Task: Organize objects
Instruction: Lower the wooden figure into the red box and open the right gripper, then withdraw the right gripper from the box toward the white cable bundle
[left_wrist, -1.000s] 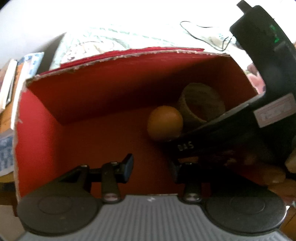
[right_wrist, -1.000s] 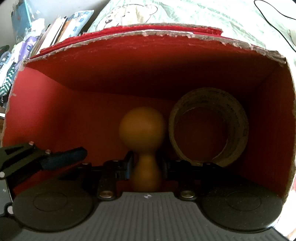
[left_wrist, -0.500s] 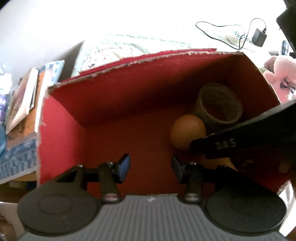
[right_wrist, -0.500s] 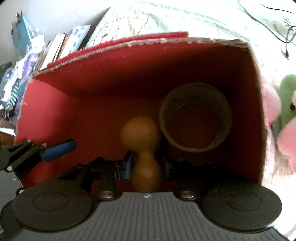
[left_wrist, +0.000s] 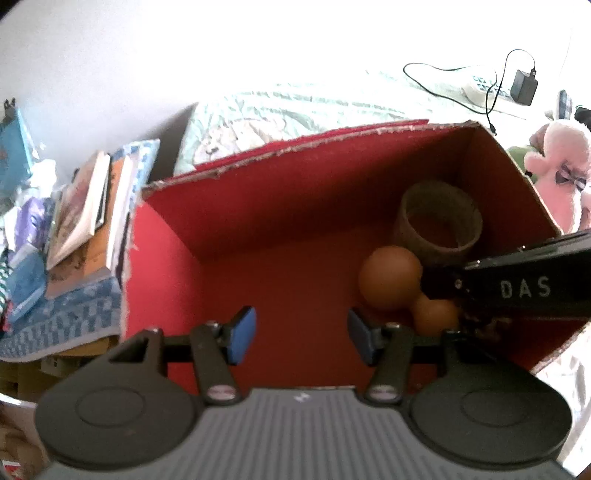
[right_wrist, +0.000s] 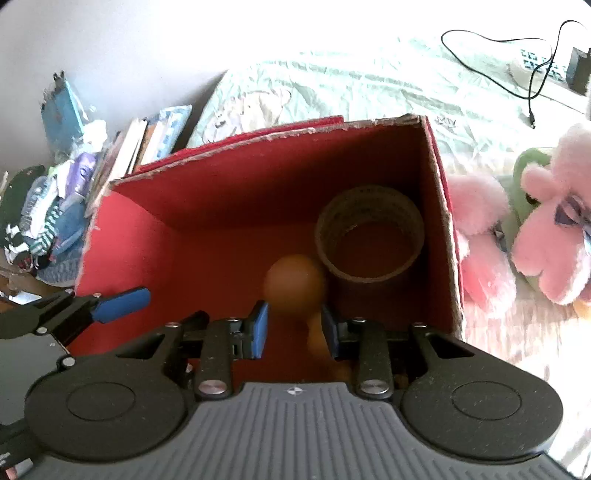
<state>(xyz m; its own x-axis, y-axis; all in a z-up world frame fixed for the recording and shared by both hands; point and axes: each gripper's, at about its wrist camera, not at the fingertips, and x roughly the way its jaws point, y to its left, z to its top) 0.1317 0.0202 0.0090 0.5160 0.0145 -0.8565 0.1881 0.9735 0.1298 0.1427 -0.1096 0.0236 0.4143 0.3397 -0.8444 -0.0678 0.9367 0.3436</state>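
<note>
An open red cardboard box (left_wrist: 166, 266) (right_wrist: 122, 236) sits on a bed. Inside it, a brown tape roll (left_wrist: 437, 225) (right_wrist: 369, 240) stands at the far right. A blurred orange-brown wooden piece (left_wrist: 389, 277) (right_wrist: 295, 282), a big ball on a smaller knob, lies next to the roll. My right gripper (right_wrist: 295, 326) is open over the box. The piece's neck is between the pads, close to the right one, with a gap on the left. My left gripper (left_wrist: 301, 334) hangs over the box's near left part, jaws opening, nothing between them.
Pink and green plush toys (right_wrist: 535, 236) lie right of the box. Stacked books (left_wrist: 92, 221) and clutter stand to its left. A charger and cable (left_wrist: 480, 85) lie on the pale bedsheet (right_wrist: 369, 85) behind. The right gripper's black body (left_wrist: 524, 288) reaches in over the box's right side.
Both grippers have lifted back out of the box, so more of the room shows. The right jaws have spread off the wooden piece. The left jaws have opened wider.
</note>
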